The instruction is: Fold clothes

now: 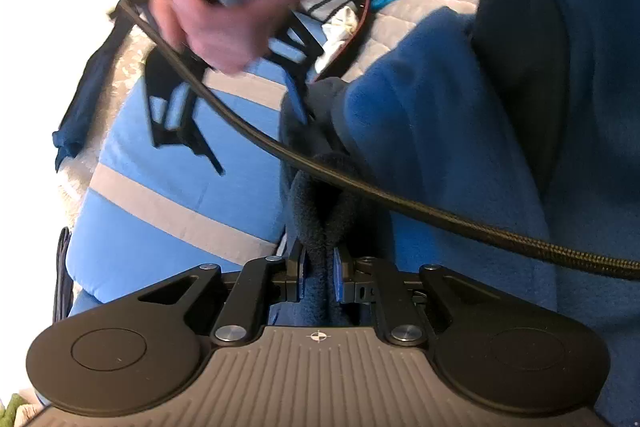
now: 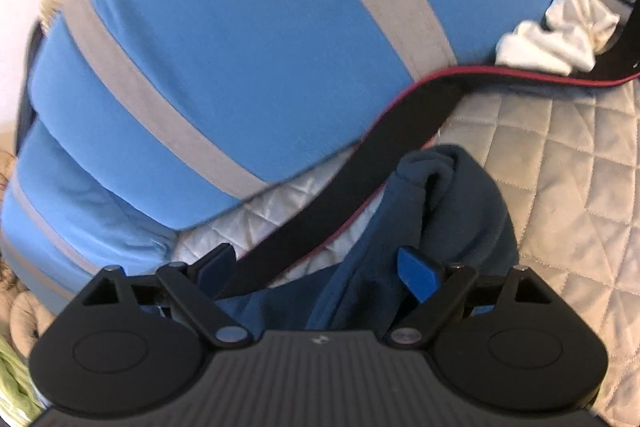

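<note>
Quilted bedcover point(image 2: 560, 147), left hand-held gripper point(image 1: 320, 277) pinching fleece edge point(image 1: 320, 219), right hand-held gripper point(image 2: 320, 267) spread.

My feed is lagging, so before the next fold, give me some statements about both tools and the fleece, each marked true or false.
1. The left tool is shut on a fold of the dark blue fleece. True.
2. The right tool is clamped on the fleece. False: its jaws stand open, fleece and black strap lying between them.
3. The light blue cushion has grey stripes. True.
4. The surface is bare wood. False: it is a quilted cover.
</note>
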Tool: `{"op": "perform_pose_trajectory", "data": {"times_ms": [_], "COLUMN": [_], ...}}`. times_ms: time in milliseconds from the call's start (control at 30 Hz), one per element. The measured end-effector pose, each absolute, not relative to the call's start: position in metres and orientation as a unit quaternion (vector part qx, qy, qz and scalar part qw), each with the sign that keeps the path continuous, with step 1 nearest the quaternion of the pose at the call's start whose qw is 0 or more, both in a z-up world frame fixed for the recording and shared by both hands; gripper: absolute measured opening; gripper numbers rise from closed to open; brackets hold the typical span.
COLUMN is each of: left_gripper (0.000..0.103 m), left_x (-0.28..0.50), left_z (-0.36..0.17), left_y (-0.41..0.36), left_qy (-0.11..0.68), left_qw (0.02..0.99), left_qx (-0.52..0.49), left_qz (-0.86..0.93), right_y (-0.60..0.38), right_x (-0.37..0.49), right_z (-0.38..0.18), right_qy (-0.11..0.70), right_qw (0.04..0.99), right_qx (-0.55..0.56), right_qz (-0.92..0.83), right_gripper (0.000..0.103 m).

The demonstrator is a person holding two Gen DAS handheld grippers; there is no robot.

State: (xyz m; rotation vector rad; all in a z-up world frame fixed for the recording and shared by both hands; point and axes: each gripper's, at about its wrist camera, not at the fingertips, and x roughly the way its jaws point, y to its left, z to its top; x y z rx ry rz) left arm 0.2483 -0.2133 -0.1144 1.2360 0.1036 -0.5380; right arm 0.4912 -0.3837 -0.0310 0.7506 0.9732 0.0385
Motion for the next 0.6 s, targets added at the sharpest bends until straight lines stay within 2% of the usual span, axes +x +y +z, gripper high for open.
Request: {"op": "perform_pose_trajectory", "data": {"times_ms": [167, 333, 433, 600], "left_gripper": [0.012, 0.012, 0.012, 0.012], "left_x": [0.248, 0.254, 0.257, 0.253], "left_z": [-0.105, -0.102, -0.102, -0.101], "left_y": [-0.212, -0.214, -0.214, -0.217], "left_qy": [0.041, 0.045, 0.047, 0.04], "left_qw": [0.796, 0.808, 0.817, 0.811], "left_qx": [0.556, 0.546, 0.538, 0.547], "left_qz": [-0.233, -0.216, -0.202, -0.204], "right_y": [-0.382, -0.386, -0.393, -0.39], "right_x": [0.509, 0.509, 0.497, 0.484], "right_z": [-0.053, -0.064, -0.063, -0.048], "right_qy": [0.441, 0.389, 0.393, 0.457], "right_qw": [0.816, 0.836, 0.823, 0.806], "right_qx": [0.371, 0.381, 0.405, 0.372], "right_qz": [0.043, 0.065, 0.071, 0.061], "right_gripper": [0.093, 0.093, 0.093, 0.094]}}
